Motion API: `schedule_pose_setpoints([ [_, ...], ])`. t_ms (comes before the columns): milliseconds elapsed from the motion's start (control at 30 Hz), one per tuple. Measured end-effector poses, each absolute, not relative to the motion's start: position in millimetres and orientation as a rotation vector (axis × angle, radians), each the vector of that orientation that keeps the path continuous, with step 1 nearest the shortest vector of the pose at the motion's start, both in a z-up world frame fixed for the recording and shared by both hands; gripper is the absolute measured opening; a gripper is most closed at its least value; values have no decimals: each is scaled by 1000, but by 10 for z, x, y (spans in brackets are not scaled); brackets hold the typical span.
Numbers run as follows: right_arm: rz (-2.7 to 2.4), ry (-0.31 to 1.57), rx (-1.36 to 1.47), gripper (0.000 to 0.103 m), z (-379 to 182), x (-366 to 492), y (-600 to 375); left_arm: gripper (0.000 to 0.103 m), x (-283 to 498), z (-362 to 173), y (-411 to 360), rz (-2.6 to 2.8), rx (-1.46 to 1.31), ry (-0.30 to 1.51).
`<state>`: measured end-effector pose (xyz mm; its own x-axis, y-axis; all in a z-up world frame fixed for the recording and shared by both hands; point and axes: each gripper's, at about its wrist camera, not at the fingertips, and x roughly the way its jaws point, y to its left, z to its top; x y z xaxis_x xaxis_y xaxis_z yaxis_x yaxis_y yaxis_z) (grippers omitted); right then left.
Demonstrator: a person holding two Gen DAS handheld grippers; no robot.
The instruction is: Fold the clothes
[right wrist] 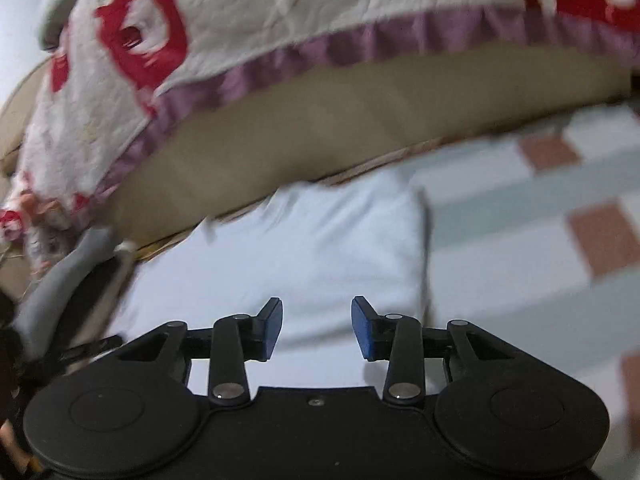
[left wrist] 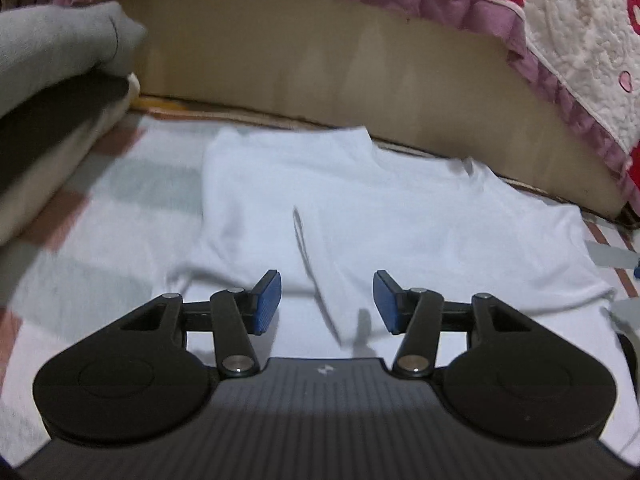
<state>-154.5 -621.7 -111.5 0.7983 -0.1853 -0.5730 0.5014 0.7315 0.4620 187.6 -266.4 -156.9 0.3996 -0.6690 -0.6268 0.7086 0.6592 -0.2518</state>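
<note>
A white garment [left wrist: 360,208] lies spread flat on a checked sheet [left wrist: 100,216], with a fold ridge running down its middle toward me. My left gripper [left wrist: 327,302] hovers over its near part, blue pads apart with only cloth showing below them. In the right wrist view the same white garment [right wrist: 304,248] lies with a straight folded edge on its right side. My right gripper [right wrist: 317,328] is above it, open, nothing between the pads.
A stack of folded clothes, grey on top [left wrist: 52,52], stands at the left. A tan bed side [left wrist: 320,68] under a red, cream and purple-trimmed quilt [right wrist: 224,40] walls off the far side. The checked sheet [right wrist: 520,220] extends to the right.
</note>
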Motion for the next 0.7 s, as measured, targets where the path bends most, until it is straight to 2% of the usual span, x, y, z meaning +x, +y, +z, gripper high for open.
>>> schedule_pose_setpoints([
  [233,-547,682,440,43,-1246,-599,-6763,51,2107,-1760,-2974,-906,71,774],
  [367,-635,731,483,44,-1481,-328,-7047,51,2111,-1822,-3110,-939,142,724],
  [500,-670,711,536,45,-1607,-265,-7178,61,2332,-1842,-3163,-956,89,741],
  [533,-660,707,521,22,-1609,-258,-7183,61,2403,-1846,-3180,-960,69,758],
  [567,-661,716,487,8,-1595,-255,-7173,54,2449,-1851,-3213,-975,77,778],
  [600,-662,724,453,8,-1581,-251,-7162,12,2476,-1849,-3258,-987,112,785],
  [700,-671,749,378,8,-1553,-218,-7116,6,2222,-1712,-3461,-1025,414,616],
])
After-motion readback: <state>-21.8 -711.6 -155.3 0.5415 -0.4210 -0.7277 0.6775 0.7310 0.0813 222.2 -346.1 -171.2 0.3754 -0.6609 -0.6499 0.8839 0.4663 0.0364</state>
